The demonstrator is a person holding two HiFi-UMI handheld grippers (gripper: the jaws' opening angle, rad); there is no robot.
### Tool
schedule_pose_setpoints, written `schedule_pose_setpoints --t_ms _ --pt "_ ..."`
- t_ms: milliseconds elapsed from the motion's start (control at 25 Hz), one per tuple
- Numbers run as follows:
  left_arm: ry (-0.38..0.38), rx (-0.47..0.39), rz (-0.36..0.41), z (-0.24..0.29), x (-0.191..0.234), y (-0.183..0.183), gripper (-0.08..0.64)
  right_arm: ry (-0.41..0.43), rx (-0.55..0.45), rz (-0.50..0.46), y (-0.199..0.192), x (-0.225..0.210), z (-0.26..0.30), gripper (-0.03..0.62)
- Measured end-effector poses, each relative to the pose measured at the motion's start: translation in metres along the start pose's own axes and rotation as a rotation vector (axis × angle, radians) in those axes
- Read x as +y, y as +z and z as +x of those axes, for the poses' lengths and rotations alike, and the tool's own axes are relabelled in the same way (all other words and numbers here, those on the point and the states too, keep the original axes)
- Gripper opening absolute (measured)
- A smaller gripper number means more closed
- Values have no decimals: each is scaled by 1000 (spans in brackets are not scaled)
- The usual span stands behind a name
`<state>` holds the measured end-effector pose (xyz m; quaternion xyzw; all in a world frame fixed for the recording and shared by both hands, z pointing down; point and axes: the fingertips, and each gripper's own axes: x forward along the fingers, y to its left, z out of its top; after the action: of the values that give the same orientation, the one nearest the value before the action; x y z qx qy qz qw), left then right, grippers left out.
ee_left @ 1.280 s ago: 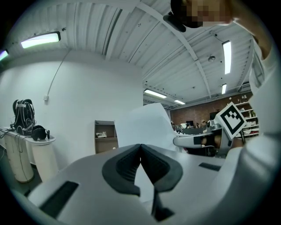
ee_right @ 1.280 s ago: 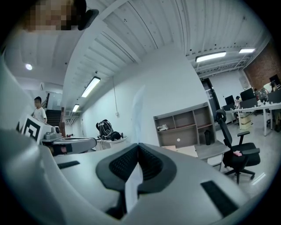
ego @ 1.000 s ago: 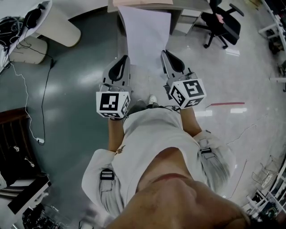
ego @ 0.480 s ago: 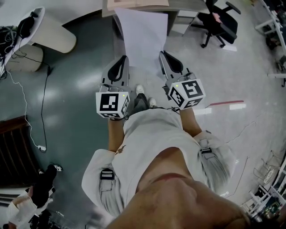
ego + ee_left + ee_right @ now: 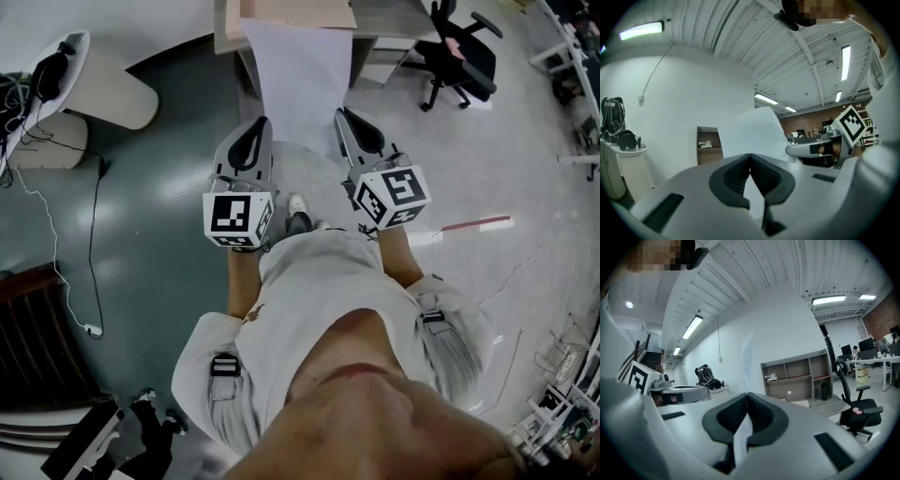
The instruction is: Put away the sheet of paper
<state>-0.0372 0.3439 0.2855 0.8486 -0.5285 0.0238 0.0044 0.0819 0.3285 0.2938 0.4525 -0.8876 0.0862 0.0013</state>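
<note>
Glossy grey floor (image 5: pixel 141 216) below; sheet of paper (image 5: pixel 302 75) stretches ahead, left claw (image 5: pixel 262 124) and right claw (image 5: pixel 342 114) each pinched shut on its near end. Light and floppy, I reckon: hold the edges, keep it taut.

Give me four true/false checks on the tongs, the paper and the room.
1. The left tongs are shut on the paper. True.
2. The right tongs are open and empty. False: they are shut on the paper too.
3. The paper lies flat on the floor. False: it is held up between both tongs.
4. A black chair stands at the head view's upper right. True.
</note>
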Motion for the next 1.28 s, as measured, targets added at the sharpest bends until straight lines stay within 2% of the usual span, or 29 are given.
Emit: schedule_pose_setpoints --t_ms 480,720,1280 --pt "-60 -2 -14 34 52 -5 21 -58 14 -9 1 -1 57 20" --pt "-80 9 -28 46 63 -11 21 -85 30 -5 -3 -7 68 20" --pt "-47 35 -35 104 85 -18 21 -54 46 8 0 -51 119 20"
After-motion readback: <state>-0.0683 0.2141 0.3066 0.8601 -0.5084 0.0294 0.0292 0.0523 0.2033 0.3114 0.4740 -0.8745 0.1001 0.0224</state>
